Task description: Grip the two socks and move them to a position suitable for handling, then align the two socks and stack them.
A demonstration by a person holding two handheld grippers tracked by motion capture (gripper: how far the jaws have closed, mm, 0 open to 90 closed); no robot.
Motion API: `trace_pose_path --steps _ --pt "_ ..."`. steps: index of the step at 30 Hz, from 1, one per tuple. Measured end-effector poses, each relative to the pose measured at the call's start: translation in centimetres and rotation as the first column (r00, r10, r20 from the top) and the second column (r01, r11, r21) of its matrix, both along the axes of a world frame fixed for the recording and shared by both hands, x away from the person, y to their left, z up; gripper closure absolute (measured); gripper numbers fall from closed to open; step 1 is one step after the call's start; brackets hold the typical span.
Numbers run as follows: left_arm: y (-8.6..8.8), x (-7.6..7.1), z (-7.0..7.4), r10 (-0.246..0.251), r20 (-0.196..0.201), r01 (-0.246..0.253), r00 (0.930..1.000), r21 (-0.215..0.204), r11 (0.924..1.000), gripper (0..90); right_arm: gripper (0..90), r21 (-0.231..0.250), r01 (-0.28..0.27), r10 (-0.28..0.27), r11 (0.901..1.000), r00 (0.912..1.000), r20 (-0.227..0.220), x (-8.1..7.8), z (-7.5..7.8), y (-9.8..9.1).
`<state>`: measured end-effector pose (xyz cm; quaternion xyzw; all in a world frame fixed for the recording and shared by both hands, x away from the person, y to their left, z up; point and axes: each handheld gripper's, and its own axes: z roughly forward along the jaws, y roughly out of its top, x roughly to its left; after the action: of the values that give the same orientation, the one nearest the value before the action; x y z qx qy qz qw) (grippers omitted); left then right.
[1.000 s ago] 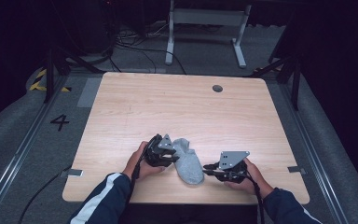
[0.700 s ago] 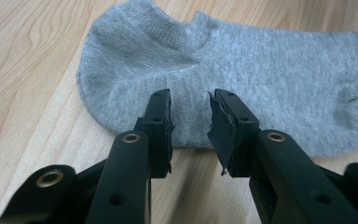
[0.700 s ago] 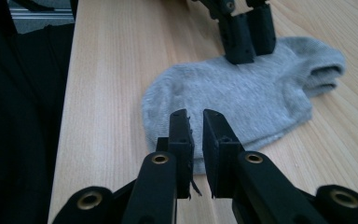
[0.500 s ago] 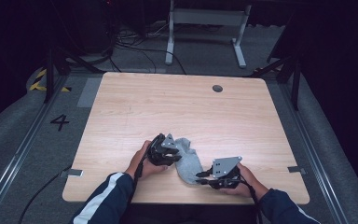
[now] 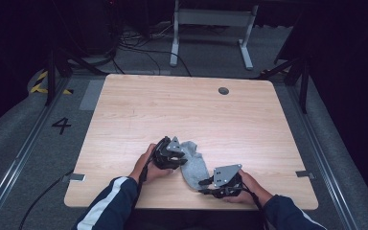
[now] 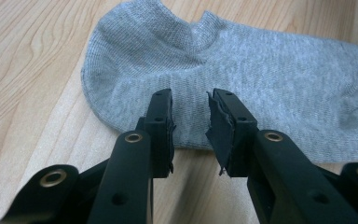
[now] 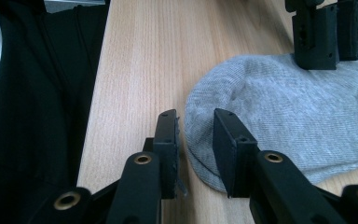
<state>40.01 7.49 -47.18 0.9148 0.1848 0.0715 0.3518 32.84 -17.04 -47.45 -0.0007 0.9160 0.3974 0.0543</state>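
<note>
While the left gripper (image 6: 191,116) hovered slightly apart over the sock's (image 6: 261,79) heel, the right gripper (image 7: 196,135) had just been opening around its toe edge, suggesting release or re-grip.

Your light wooden table (image 5: 139,110) carries one grey sock (image 5: 195,166) lying flat near its six o'clock edge, while a small round dark grommet (image 5: 224,90) sits toward one o'clock, well apart from it.
</note>
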Motion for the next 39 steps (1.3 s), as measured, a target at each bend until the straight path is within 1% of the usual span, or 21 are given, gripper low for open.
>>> trace_pose_path --steps 4,7,9,14,16,17,20,21,22,26,28,31,32,33,35,36,37,38,39 --pt "0.0 0.2 -0.1 -0.007 0.002 0.007 1.0000 -0.003 1.0000 69.6 71.3 0.005 0.014 -0.014 0.9999 0.9999 0.004 0.2 -0.4 -0.1" --pt "0.1 0.4 -0.2 -0.015 -0.001 0.015 0.9999 -0.015 0.9998 70.1 77.5 0.026 0.016 -0.016 0.9995 0.9997 -0.016 0.6 -0.6 -0.4" --pt "0.1 0.5 -0.2 -0.016 -0.006 0.016 0.9999 -0.016 0.9997 70.3 79.8 0.032 0.018 -0.018 0.9993 0.9997 -0.016 0.8 -0.6 -0.4" --pt "0.0 0.5 -0.2 -0.013 0.002 0.013 0.9999 -0.014 0.9998 70.4 81.2 0.021 0.024 -0.024 0.9995 0.9996 0.012 0.5 -0.5 -0.3" --pt "-0.1 0.4 -0.2 -0.009 0.006 0.009 0.9999 -0.014 0.9999 70.4 82.2 0.016 0.024 -0.024 0.9996 0.9996 0.016 0.5 -0.5 -0.2" --pt "-0.1 0.4 -0.2 -0.010 0.003 0.010 0.9999 -0.016 0.9998 70.4 82.7 0.005 0.023 -0.023 0.9997 0.9994 0.027 0.4 -0.4 -0.1" --pt "-0.1 0.5 -0.2 -0.015 -0.001 0.015 0.9999 -0.018 0.9997 70.4 83.8 0.006 0.024 -0.024 0.9997 0.9993 0.027 0.4 -0.4 -0.1" --pt "-0.1 0.5 -0.2 -0.013 0.000 0.013 0.9999 -0.018 0.9998 70.5 84.0 0.014 0.029 -0.029 0.9995 0.9995 0.013 0.5 -0.5 -0.2" --pt "-0.2 0.5 -0.2 -0.012 0.001 0.012 0.9999 -0.017 0.9998 70.5 84.2 0.017 0.028 -0.028 0.9995 0.9996 0.009 0.6 -0.5 -0.2" --pt "-0.3 0.5 -0.3 -0.009 0.000 0.009 1.0000 -0.021 0.9997 70.5 84.6 0.001 0.023 -0.023 0.9997 0.9992 0.031 0.4 -0.3 -0.1" --pt "-0.4 0.5 -0.3 -0.009 0.001 0.009 1.0000 -0.021 0.9997 70.5 84.8 -0.001 0.022 -0.022 0.9998 0.9992 0.033 0.4 -0.3 0.0" --pt "-0.5 0.5 -0.2 -0.011 0.005 0.011 0.9999 -0.016 0.9998 70.7 85.3 -0.002 0.021 -0.021 0.9998 0.9996 0.019 0.5 -0.2 -0.2" --pt "-0.7 0.5 -0.2 -0.019 0.009 0.019 0.9998 -0.015 0.9997 70.7 85.4 -0.007 0.019 -0.019 0.9998 0.9997 0.016 0.4 -0.2 -0.2" --pt "-0.9 0.5 -0.3 -0.024 0.010 0.024 0.9997 -0.023 0.9994 70.7 85.5 -0.011 0.018 -0.018 0.9998 0.9997 0.014 0.4 -0.1 -0.2" --pt "-1.1 0.6 -0.3 -0.036 0.005 0.036 0.9993 -0.029 0.9989 70.7 85.7 -0.023 0.013 -0.012 0.9997 0.9997 0.020 0.2 0.0 -0.3" --pt "-1.5 0.7 -0.4 -0.042 0.000 0.042 0.9991 -0.040 0.9983 70.8 85.8 -0.029 0.011 -0.010 0.9995 0.9997 0.024 0.1 0.1 -0.3" --pt "-1.5 0.7 -0.4 -0.042 0.000 0.042 0.9991 -0.040 0.9983 70.8 85.8 -0.029 0.011 -0.010 0.9995 0.9997 0.024 0.1 0.1 -0.3" --pt "-1.7 0.7 -0.4 -0.044 -0.001 0.044 0.9990 -0.044 0.9980 70.8 86.0 -0.039 0.004 -0.003 0.9992 0.9997 0.025 -0.1 0.2 -0.5" --pt "-2.4 0.6 -0.5 -0.057 0.010 0.057 0.9983 -0.041 0.9975 70.8 86.0 -0.044 0.007 -0.006 0.9990 0.9997 0.026 -0.2 0.3 -0.6"
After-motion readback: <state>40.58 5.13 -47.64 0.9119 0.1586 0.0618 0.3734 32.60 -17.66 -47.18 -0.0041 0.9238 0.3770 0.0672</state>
